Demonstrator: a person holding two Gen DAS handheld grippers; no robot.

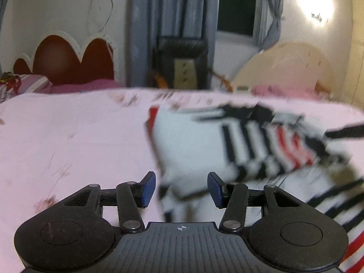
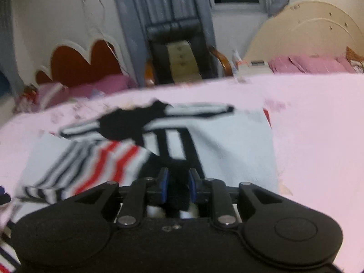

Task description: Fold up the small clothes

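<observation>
The garment (image 2: 227, 136) lies spread on the bed (image 2: 318, 125), and behind the bed stands a chair (image 2: 175, 52) between two headboards.

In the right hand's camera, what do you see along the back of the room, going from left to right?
Red headboard → grey curtain → black chair → cream round board.

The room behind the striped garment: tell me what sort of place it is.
Most likely a bedroom. The garment lies on a pink bedspread, a scalloped headboard with pink pillows stands behind, and grey curtains hang by a dark window.
</observation>
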